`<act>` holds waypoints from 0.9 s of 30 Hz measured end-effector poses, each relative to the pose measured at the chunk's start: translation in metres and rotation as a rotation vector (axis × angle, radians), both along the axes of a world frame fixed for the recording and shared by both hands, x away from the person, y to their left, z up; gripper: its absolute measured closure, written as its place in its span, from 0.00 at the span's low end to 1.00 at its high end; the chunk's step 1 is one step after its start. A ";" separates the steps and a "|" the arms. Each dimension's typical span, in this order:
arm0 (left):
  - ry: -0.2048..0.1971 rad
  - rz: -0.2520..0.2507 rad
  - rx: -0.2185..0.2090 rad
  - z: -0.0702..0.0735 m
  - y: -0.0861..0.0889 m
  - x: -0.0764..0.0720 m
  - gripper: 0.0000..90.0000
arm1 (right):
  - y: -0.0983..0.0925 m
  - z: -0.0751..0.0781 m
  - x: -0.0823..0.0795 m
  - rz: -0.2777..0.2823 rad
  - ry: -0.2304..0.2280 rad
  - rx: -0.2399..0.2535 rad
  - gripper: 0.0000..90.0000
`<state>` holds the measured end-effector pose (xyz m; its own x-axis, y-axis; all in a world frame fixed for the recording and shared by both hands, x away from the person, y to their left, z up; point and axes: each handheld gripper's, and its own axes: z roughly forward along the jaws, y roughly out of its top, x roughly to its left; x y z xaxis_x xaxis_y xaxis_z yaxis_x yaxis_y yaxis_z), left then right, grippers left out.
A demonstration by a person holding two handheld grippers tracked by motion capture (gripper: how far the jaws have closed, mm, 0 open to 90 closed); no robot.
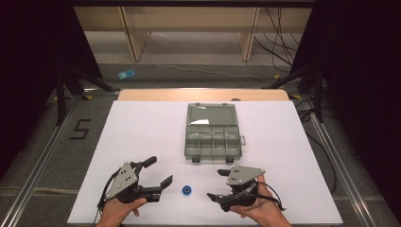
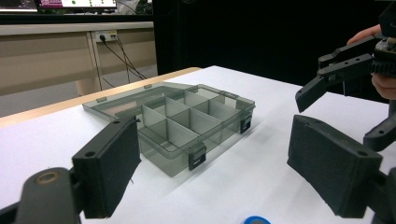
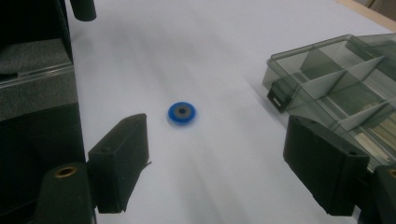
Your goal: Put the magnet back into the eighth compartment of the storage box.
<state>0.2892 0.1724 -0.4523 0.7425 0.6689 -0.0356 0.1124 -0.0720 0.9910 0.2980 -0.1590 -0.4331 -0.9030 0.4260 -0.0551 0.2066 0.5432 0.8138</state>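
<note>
Work in hand: a small blue ring (image 1: 187, 190) is being approached by the right gripper (image 1: 220, 184), whose jaws are being held wide with nothing between them.
Left gripper (image 1: 160, 171): its jaws are also being held wide and empty, beside the ring on the other side; nothing is being touched by it.
Where the ring is lying: flat on the white table (image 1: 142, 137), between the two grippers and apart from both, well in front of the compartment box (image 1: 212, 135). In the right gripper view the ring (image 3: 181, 113) is being seen ahead of the jaws, not yet between them; in the left gripper view only its edge (image 2: 255, 219) is being caught at the bottom.
How it looks: a low round disc, bright blue, with a dark centre and what is being read as a pale inner band; fine detail is blurred.
How it is likely to handle: it is being judged light, stiff and smooth, so it is liable to be pushed along the table or flipped rather than gripped.
Where to take hold: across the outer rim, with the pads (image 3: 122, 161) being brought low to the table on opposite sides.
Box: its lid is being left open flat, its dividers exposed.
</note>
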 end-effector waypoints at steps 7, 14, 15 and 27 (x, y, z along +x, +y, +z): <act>0.000 0.002 0.000 0.000 0.001 0.000 0.18 | 0.017 -0.003 0.001 0.046 0.032 -0.047 0.27; 0.001 0.003 0.000 0.000 0.000 0.000 0.18 | 0.031 -0.007 0.006 0.072 0.055 -0.098 0.28; 0.001 0.003 0.000 0.000 0.000 0.000 0.18 | 0.031 -0.007 0.006 0.072 0.055 -0.098 0.28; -0.003 0.013 0.000 0.000 0.001 0.000 0.18 | 0.055 -0.011 0.016 0.106 0.071 -0.165 0.30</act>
